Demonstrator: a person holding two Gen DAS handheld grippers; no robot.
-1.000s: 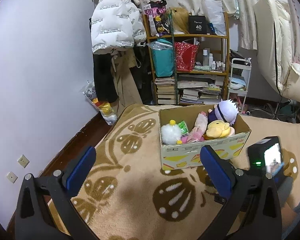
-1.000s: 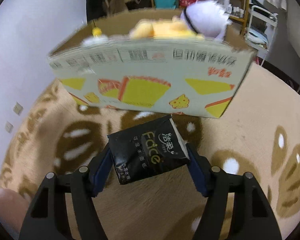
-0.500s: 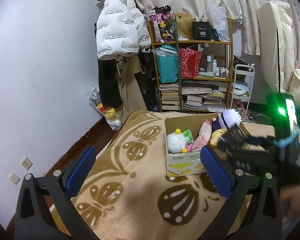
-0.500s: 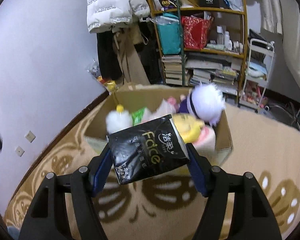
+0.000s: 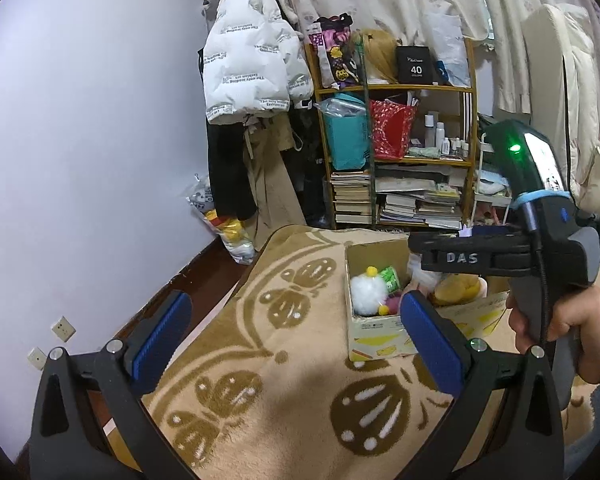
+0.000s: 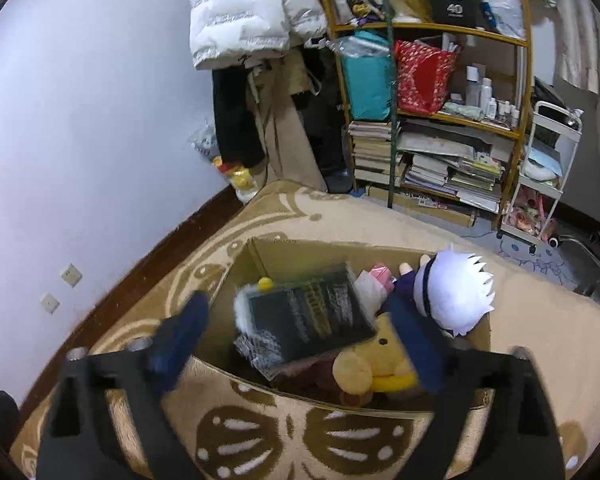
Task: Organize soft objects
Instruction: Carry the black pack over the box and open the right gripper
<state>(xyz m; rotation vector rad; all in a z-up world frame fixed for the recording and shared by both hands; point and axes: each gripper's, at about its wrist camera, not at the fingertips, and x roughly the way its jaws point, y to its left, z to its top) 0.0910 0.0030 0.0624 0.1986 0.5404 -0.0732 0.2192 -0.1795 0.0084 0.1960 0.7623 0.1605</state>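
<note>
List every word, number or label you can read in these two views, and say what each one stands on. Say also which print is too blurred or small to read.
"DAS": side of the right gripper.
"40": black box on the top shelf.
"The only leading fashion art": repeated, upside down, on the white puffer jacket.
Black tissue pack over the cardboard box: print motion-blurred, unreadable.
Cardboard box print, book spines: too small.
</note>
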